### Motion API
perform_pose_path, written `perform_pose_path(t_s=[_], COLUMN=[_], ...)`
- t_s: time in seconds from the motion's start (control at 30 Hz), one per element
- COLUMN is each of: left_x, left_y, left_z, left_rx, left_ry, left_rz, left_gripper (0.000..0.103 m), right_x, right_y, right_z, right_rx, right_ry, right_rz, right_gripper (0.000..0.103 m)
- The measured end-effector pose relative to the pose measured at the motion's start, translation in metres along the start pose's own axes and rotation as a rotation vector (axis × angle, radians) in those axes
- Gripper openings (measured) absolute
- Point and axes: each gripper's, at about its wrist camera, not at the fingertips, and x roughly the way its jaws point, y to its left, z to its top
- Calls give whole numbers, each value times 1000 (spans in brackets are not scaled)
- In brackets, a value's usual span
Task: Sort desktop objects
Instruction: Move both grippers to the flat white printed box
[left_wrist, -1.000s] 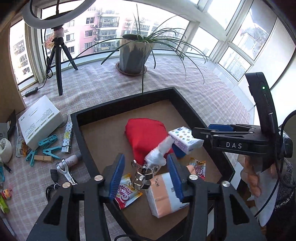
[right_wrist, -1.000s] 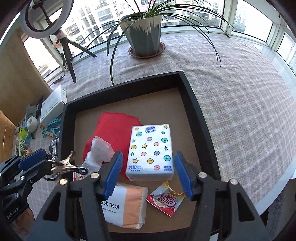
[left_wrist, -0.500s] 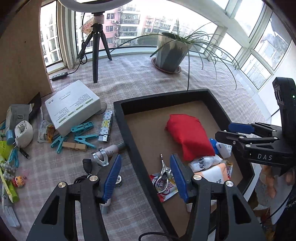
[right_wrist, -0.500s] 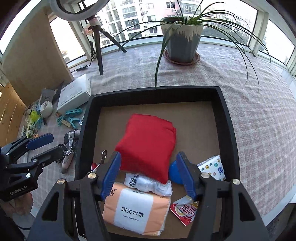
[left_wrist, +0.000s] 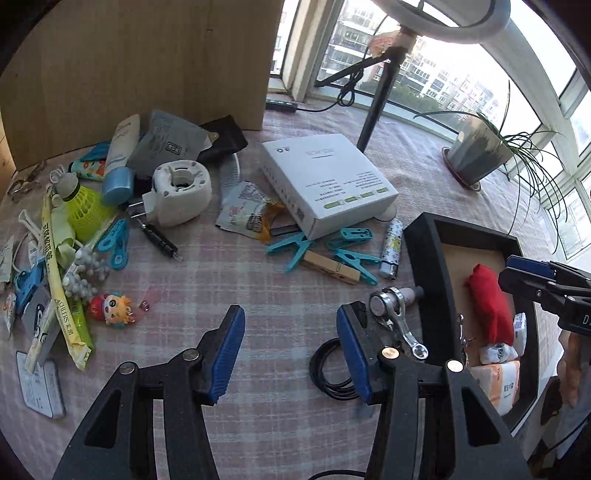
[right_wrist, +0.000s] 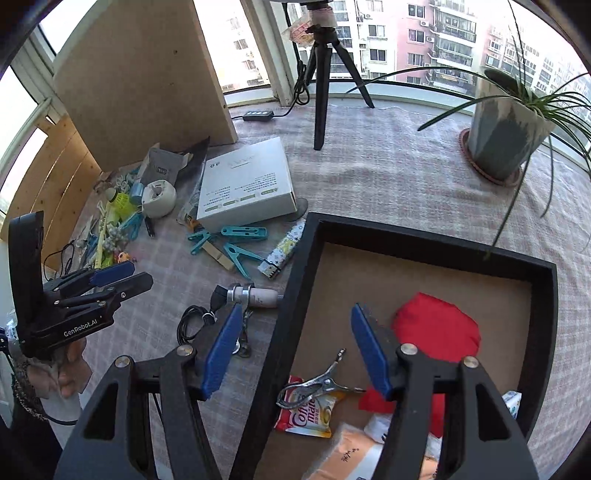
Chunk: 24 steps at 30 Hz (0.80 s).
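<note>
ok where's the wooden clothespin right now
The wooden clothespin lies on the checked tablecloth left of the black tray, among the teal clothespins, just in front of the white box. The right wrist view shows it too.

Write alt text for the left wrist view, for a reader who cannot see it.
The open left gripper, holding nothing, hangs over a checked tablecloth strewn with clutter: a white box, teal clothespins and a yellow shuttlecock. At right, a black tray holds a red pouch.
</note>
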Motion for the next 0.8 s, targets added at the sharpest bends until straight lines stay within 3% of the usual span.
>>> perform_pose_path(t_s=[0.17, 0.43, 0.63, 0.8], left_x=[0, 5, 6, 9], left_y=[36, 75, 98, 105], left_z=[-1, -3, 3, 10], left_rx=[-67, -111, -128, -150], left_ry=[-2, 16, 18, 29], left_rz=[27, 65, 100, 79], left_gripper=[49, 49, 49, 49], right_x=[52, 115, 122, 109], right_y=[27, 46, 47, 44], right_z=[33, 62, 70, 82], right_rx=[-7, -43, -32, -23], right_ry=[83, 176, 183, 120], right_rz=[47, 31, 39, 47], right_gripper=[55, 53, 53, 53])
